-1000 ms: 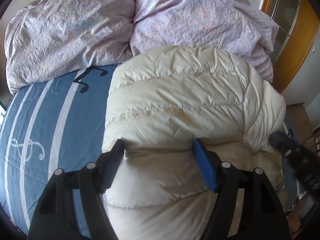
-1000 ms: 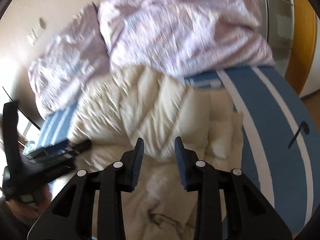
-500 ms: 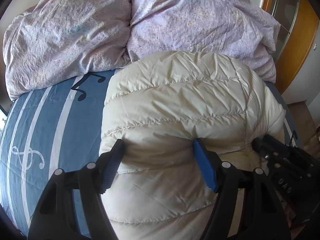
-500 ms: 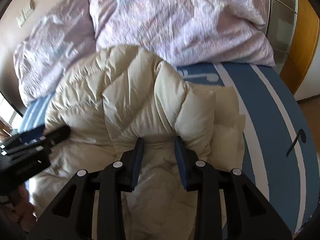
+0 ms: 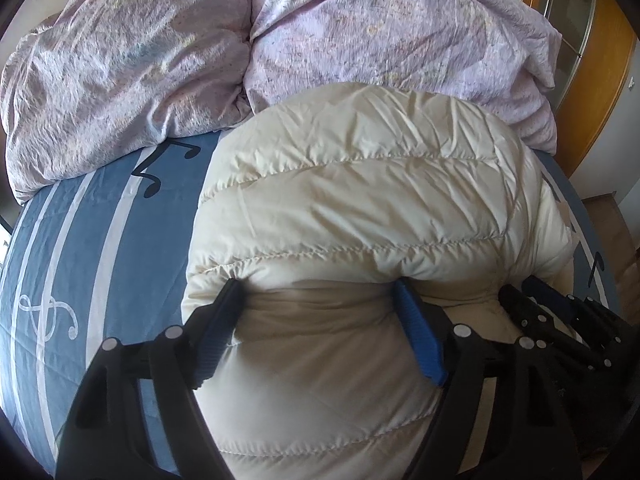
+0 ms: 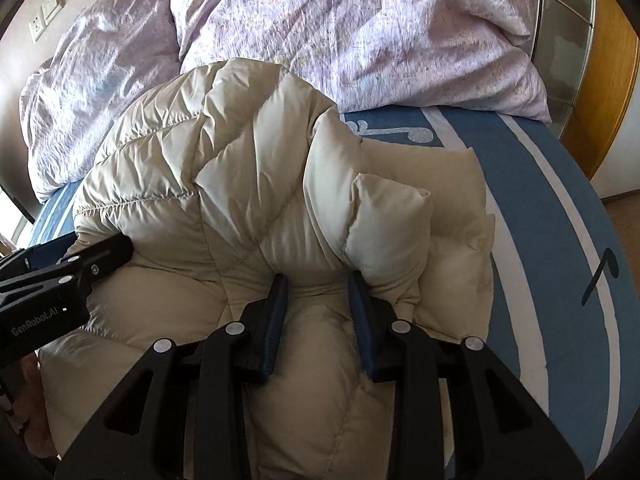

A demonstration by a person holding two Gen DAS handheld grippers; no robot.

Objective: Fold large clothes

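- The cream quilted down jacket [image 5: 352, 216] lies on the blue bed sheet with white stripes and music notes [image 5: 80, 248], its upper part doubled over toward the near edge, just in front of the crumpled lilac duvet [image 5: 360, 28].
- The left gripper [image 5: 316, 300] has its jaws spread wide around the fold; they have just been opening, with the puffy fabric between them. Whether the pads still press on the fabric is hard to judge from the left wrist view; it reads as a release.
- The right gripper [image 6: 318, 292] has its jaws narrow and pinching a bunched ridge of the jacket.
- Risk: the down filling is springy. With the left side let go, the folded layer may rebound and unfold.
- Risk: the shell is slick. A pull by the right gripper alone may skew the fold or let the ridge slip out of the pads.
- Risk: the loose lobe [image 6: 392, 228] at the right may flop out and spoil the edge alignment.
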